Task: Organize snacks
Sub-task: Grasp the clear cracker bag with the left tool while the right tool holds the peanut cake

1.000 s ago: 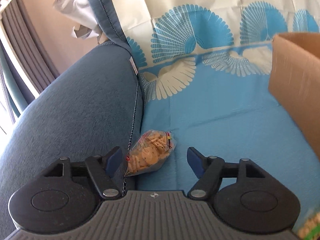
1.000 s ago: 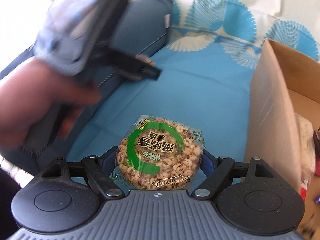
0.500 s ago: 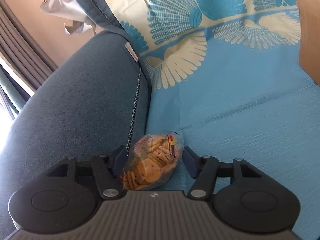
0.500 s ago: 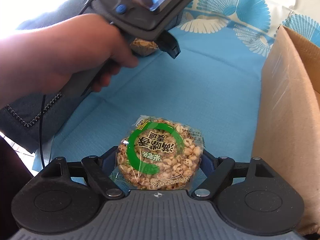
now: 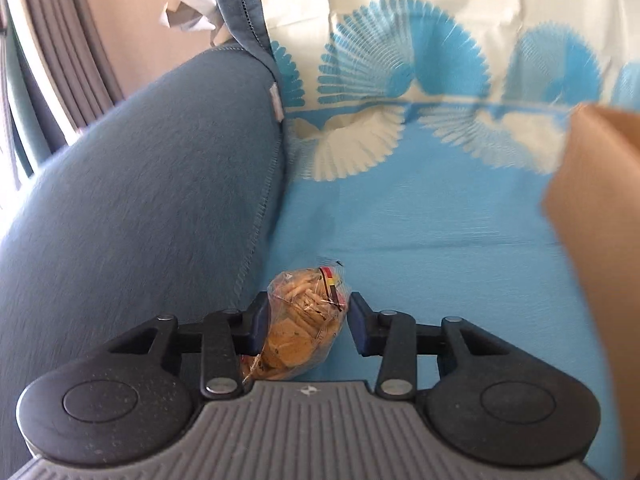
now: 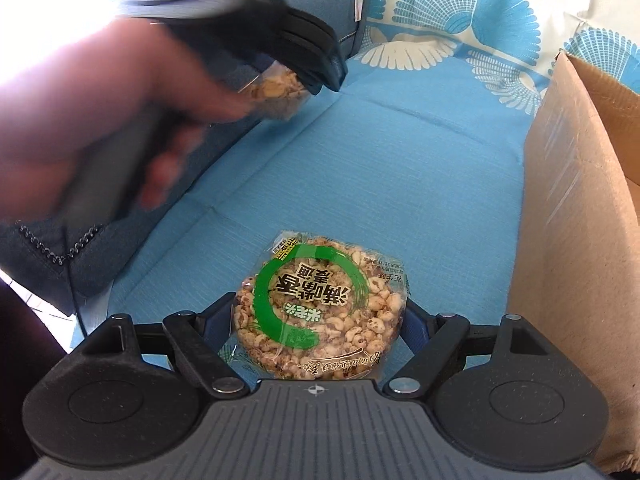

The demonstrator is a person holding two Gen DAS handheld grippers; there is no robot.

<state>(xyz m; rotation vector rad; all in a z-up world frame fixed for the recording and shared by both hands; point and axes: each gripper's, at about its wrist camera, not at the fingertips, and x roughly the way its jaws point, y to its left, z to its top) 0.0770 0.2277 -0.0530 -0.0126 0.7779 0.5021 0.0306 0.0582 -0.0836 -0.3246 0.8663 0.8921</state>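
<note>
Pickup in hand: my right gripper (image 6: 318, 320) clamps the puffed cake (image 6: 320, 306) beside the box (image 6: 580, 240); farther off, my left gripper (image 5: 307, 326), jaws just closing, pinches the cracker bag (image 5: 302, 330), now lifted off the blue sofa (image 5: 420, 220). Next, I judge, both go boxward

Box (image 6: 576, 208) right of snack pack (image 6: 320, 308), armrest (image 5: 140, 200) left.

Ahead of my claws lies the blue patterned cover (image 5: 420, 216). Left of them rises the grey-blue sofa armrest (image 5: 152, 184); curtains (image 5: 52, 48) hang beyond.
</note>
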